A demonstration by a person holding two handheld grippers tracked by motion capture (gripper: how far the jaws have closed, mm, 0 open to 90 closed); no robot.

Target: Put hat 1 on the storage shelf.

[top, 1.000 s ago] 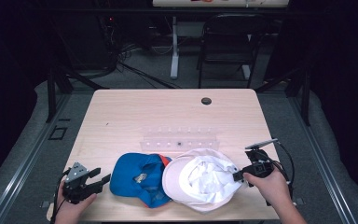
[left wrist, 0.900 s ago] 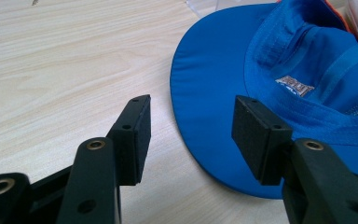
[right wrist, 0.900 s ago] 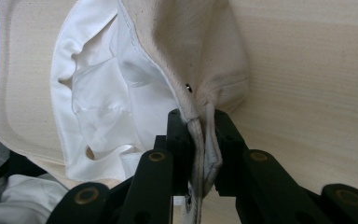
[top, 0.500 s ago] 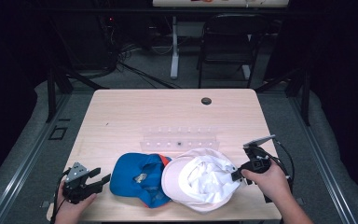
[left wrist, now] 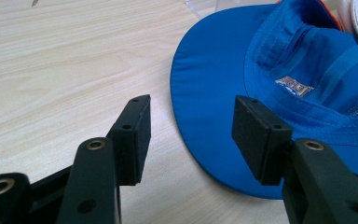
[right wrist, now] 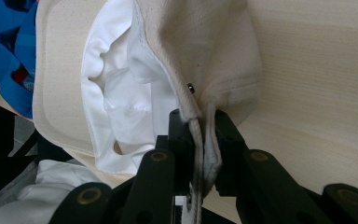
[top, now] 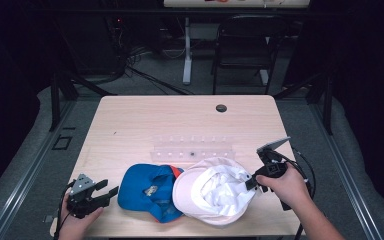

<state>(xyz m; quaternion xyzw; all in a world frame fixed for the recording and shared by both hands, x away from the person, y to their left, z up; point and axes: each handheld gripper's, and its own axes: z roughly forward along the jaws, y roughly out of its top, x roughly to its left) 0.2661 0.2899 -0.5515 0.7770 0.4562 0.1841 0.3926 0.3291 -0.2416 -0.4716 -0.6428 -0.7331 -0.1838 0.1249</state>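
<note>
The right gripper [right wrist: 199, 135] is pinching the white cap's [top: 215, 192] soft canvas edge; the left gripper [left wrist: 189, 126] is gaping beside the smooth blue cap [top: 147, 187].

The white cap [top: 213, 191] has slid a little toward the left of the frame, its brim now lapping further over the blue cap [top: 147, 184]. The right gripper [top: 250, 183], clamped on the cap's rim, has moved left with it, and the crumpled white lining looks flatter than a second ago.
</note>
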